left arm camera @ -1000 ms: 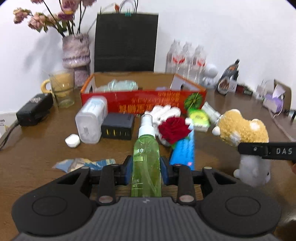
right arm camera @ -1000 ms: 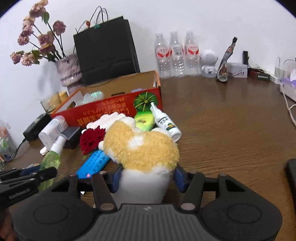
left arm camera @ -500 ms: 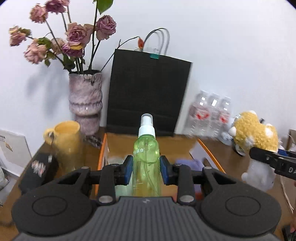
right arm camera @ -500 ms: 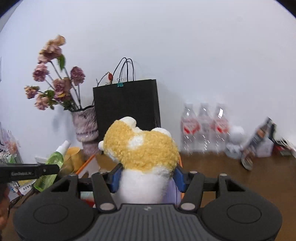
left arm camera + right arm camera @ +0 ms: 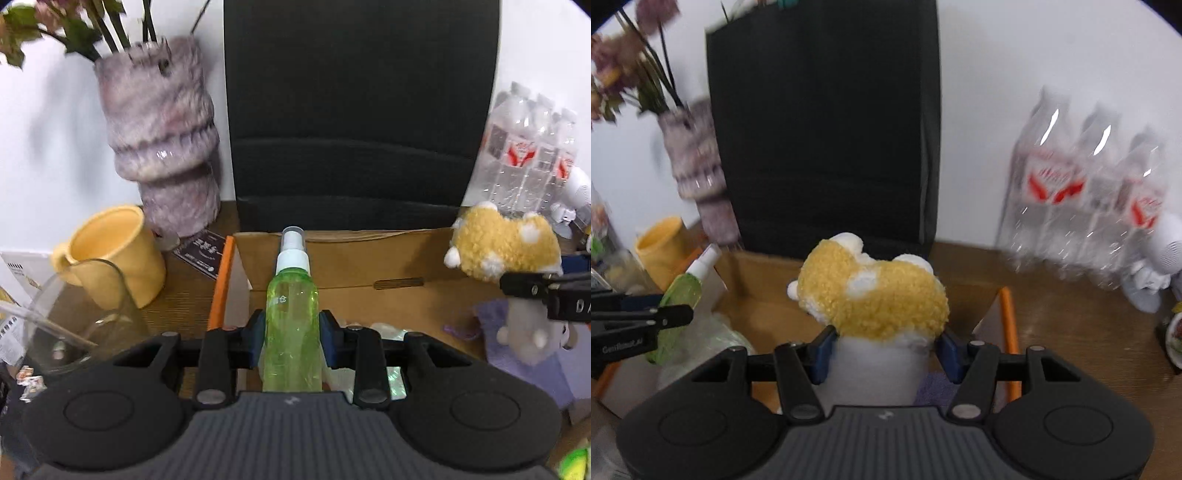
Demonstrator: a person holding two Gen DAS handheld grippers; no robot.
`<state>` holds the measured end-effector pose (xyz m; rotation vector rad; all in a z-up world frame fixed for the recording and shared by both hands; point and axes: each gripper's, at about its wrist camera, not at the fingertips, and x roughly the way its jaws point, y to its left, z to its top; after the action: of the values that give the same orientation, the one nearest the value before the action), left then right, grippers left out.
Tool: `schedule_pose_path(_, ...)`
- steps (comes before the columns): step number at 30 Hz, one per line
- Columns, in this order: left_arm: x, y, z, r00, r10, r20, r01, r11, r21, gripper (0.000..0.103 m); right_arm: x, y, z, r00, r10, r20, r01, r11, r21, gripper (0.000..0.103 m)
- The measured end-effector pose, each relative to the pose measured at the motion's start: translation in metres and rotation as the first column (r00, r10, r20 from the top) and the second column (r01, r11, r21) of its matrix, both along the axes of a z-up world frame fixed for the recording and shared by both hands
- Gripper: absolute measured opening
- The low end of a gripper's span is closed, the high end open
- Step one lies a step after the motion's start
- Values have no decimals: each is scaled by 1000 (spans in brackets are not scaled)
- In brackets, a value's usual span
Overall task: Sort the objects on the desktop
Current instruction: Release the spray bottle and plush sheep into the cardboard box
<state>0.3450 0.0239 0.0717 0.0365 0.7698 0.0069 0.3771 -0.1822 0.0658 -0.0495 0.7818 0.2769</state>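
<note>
Counting across both wrist views, we found one translucent green spray bottle with a white pump top [image 5: 291, 325], pinched upright in the left claw [image 5: 291, 341], its blue pads pressed on either flank, above the open brown cardboard box with an orange rim [image 5: 369, 258]. Its label bore white characters too small for us to read. One fluffy yellow-and-white plush toy [image 5: 875, 299] sat clamped by its white body in the right claw [image 5: 882, 356], also over the box. On the black finger of the right claw we could read only "DA", and on the left claw's finger, seen from the right wrist view, something like "GenRobot".

Behind the box stood one tall black paper bag [image 5: 358, 110] and one mottled purple ceramic vase holding dried flowers [image 5: 162, 144]. Three clear plastic water bottles with red-and-white labels [image 5: 1086, 195] lined the wall, their print blurred. One yellow mug [image 5: 114, 254] and one clear glass cup [image 5: 74, 317] rested on the brown wooden worktop [image 5: 1071, 332].
</note>
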Motion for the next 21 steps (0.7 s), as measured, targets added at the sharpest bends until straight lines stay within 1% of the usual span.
schedule_pose_path(3, 2, -2, -6, 1000, -11, -12, 12, 1000, 16, 33, 8, 3, -12, 998, -22, -67, 21, 999, -25, 62)
schedule_pose_path(4, 2, -3, -7, 1000, -12, -10, 12, 1000, 23, 33, 9, 2, -14, 996, -33, -83, 31, 999, -25, 66)
schedule_pose_path(5, -1, -4, -4, 1000, -16, 13, 16, 1000, 27, 33, 7, 1, -14, 996, -41, -85, 39, 999, -23, 73)
schedule_pose_path(6, -5, -5, -1, 999, -22, 35, 21, 999, 27, 33, 5, 1, -12, 995, -47, -83, 45, 999, -20, 75)
schedule_pose_path(8, -14, -5, 7, 998, -32, 53, 30, 999, 26, 33, -2, -3, -5, 997, -55, -60, 55, 998, -14, 79)
schedule_pose_path(10, -21, -1, 16, 997, -35, 68, 34, 999, 14, 36, -10, -6, 4, 997, -52, -58, 53, 999, 4, 82)
schedule_pose_path(13, -29, 7, 26, 997, -28, 69, 29, 999, -16, 45, -24, -7, 11, 995, -41, -88, 42, 999, 7, 83)
schedule_pose_path(14, -33, 9, 30, 998, -23, 66, 24, 1000, -18, 46, -29, -6, 13, 994, -39, -103, 40, 999, 4, 86)
schedule_pose_path(16, -41, 10, 37, 998, -17, 57, 18, 1000, -13, 48, -40, -6, 16, 991, -27, -131, 28, 1000, 7, 86)
schedule_pose_path(18, -53, 9, 46, 998, -24, 55, 24, 1000, -4, 57, -51, -7, 20, 991, -31, -128, 34, 999, 21, 87)
schedule_pose_path(19, -61, 9, 52, 998, -28, 60, 28, 1000, -3, 60, -59, -8, 24, 992, -36, -121, 40, 999, 36, 87)
schedule_pose_path(20, -69, 8, 58, 997, -28, 71, 28, 1000, 1, 66, -67, -9, 28, 993, -41, -113, 47, 997, 54, 88)
schedule_pose_path(21, -77, 7, 64, 996, -25, 87, 24, 1000, 7, 69, -76, -10, 32, 993, -46, -105, 53, 996, 72, 89)
